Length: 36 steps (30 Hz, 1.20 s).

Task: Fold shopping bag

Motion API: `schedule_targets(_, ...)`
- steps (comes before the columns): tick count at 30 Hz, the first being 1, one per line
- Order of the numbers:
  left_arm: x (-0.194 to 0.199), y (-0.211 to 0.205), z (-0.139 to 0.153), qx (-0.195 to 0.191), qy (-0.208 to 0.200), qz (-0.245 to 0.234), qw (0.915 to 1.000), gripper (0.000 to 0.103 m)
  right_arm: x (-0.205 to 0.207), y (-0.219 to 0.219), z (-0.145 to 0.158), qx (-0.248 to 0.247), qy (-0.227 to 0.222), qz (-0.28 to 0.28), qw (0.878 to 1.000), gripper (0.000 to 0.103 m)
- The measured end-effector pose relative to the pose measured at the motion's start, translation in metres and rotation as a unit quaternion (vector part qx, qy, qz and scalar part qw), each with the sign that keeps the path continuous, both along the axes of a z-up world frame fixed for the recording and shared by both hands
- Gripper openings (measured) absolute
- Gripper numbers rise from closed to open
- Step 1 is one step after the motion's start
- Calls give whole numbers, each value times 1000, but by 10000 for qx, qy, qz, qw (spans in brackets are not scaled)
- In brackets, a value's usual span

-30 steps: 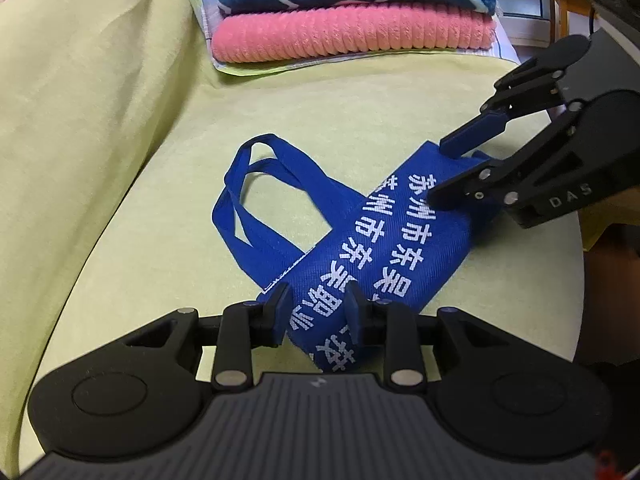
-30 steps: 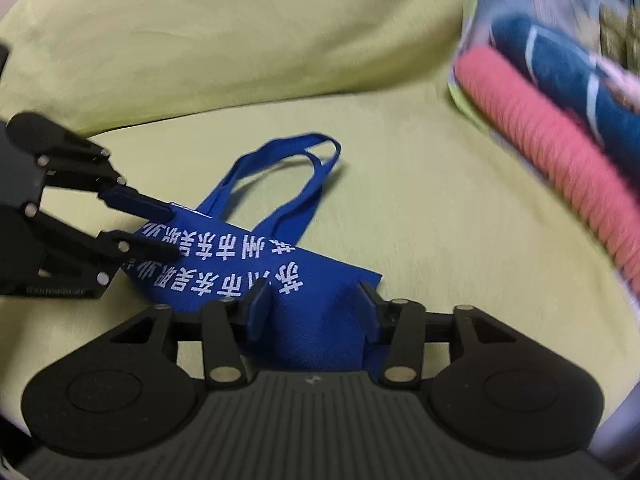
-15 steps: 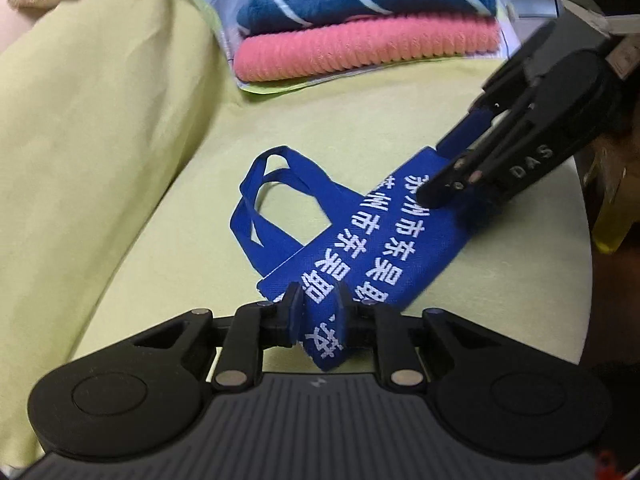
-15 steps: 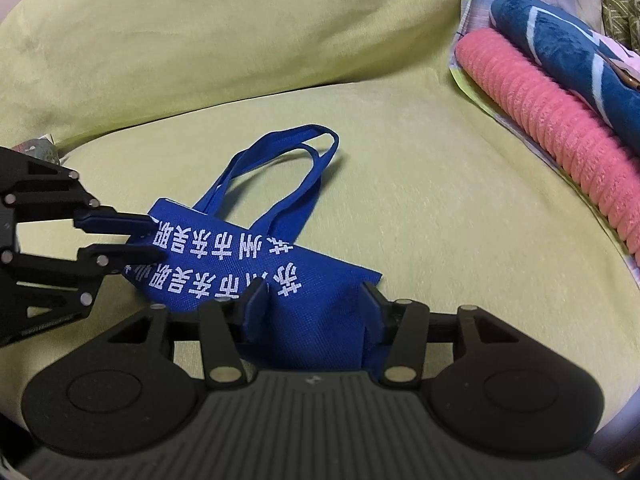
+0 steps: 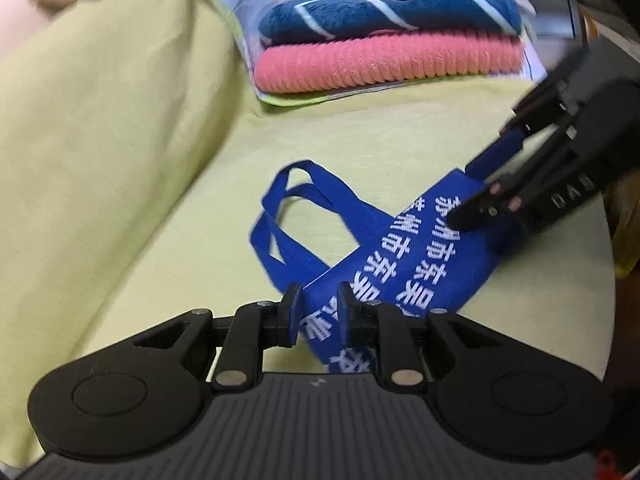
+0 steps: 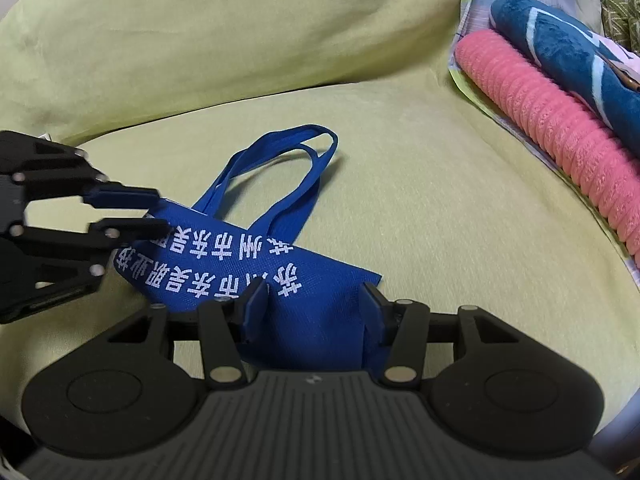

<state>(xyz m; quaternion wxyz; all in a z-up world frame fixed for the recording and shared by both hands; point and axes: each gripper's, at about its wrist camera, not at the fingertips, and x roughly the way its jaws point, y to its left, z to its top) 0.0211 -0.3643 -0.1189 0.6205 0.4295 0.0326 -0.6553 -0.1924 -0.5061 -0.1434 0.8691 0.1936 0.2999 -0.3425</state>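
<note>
Shopping bag [image 5: 404, 268]: blue non-woven fabric, white printed characters, folded to a long strip on a yellow-green sofa cushion [image 5: 360, 148]; long axis runs between the two claws, looped handles [image 5: 288, 216] splaying sideways. Left claw [image 5: 318, 314]: narrowly parted, pinching one end. Right claw [image 6: 312, 312]: wider, straddling the other end; grip unclear. Beyond: folded pink ribbed blanket [image 5: 388, 62] under navy plush blanket [image 5: 392, 12], partly cut off.

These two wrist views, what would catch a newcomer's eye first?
The bright blue shopping bag with white lettering, folded into a strip on the yellow-green sofa cushion, its handles looping toward the backrest. The left gripper and right gripper straddle opposite ends. At the seat's end, a pink towel lies under a navy one.
</note>
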Motion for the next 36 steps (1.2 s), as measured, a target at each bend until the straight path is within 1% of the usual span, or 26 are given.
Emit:
schedule_targets(1,-2,4,1,-17,-68,-36,10000,24,0,-1,0,9,-10,3,10000,47)
schedule_targets(4,2,5,-5,147,4,-46,9999,23,0,-1,-1,4,-17,12,10000,47)
schedule_targets(5,4,4,-7,143,61,-38,9999,23,1,-1,-1,-5,-14,15,10000,47)
schedule_targets(7,13,0,-9,99,388,72,9992,23,1,-1,-1,-14,-8,14,10000,47)
schedule_targets(9,18,-4,-8,88,560,160,9983,24,1,-3,-1,8,-20,16,10000,47)
schedule_targets(14,15,-8,-7,156,480,225,9985,24,1,-3,-1,13,-31,22,10000,47)
schedule_targets(23,14,-9,-6,217,523,354,9978,24,0,-3,-3,24,-72,20,10000,48)
schedule_targets(31,14,-8,-6,195,534,385,9976,24,-1,-4,-3,18,-97,38,9999,48)
schedule_targets(33,9,-4,-4,123,325,288,9990,25,-2,-4,-3,25,-116,45,9999,48)
schedule_targets(34,3,1,-5,75,57,147,9998,29,-3,-4,-4,41,-136,46,9999,48)
schedule_targets(35,-6,10,-7,29,-367,-111,9993,32,-4,-5,-4,63,-159,50,9998,48)
schedule_targets(36,-14,19,-11,-9,-819,-409,9958,41,-4,-6,-4,91,-183,55,9998,48)
